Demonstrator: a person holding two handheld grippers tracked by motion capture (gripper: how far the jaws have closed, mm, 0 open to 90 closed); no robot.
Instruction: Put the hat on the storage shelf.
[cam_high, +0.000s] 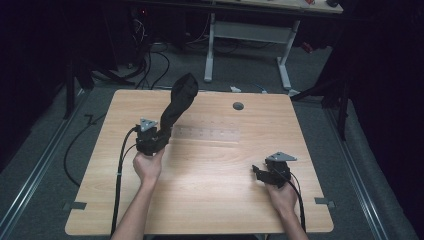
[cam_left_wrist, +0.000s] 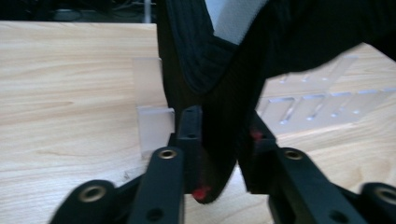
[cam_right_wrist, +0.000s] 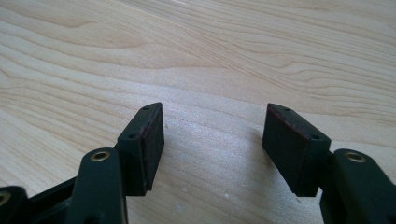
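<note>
While the high view looks down on the table (cam_high: 200, 210), the left gripper (cam_high: 159, 134) sits toward the left edge, a dark sock (cam_high: 179, 102) rising from its jaws and leaning toward the far edge. A clear strip (cam_high: 207, 134) lies flat just beside it, near the middle. The right gripper (cam_high: 260, 172) rests close to the right edge, holding nothing.

From the left gripper view, the sock (cam_left_wrist: 224, 112) stands between the pads, its ribbed cuff up. The jaws stand partly apart; the left pad lies against the fabric, but I cannot tell whether they still pinch it. If that hold is loose, the sock may flop down onto the strip (cam_left_wrist: 317, 105).

Along the right gripper view, the jaws stand wide open over bare wood (cam_right_wrist: 210, 56), nothing between them, too far off to catch a falling sock.
</note>
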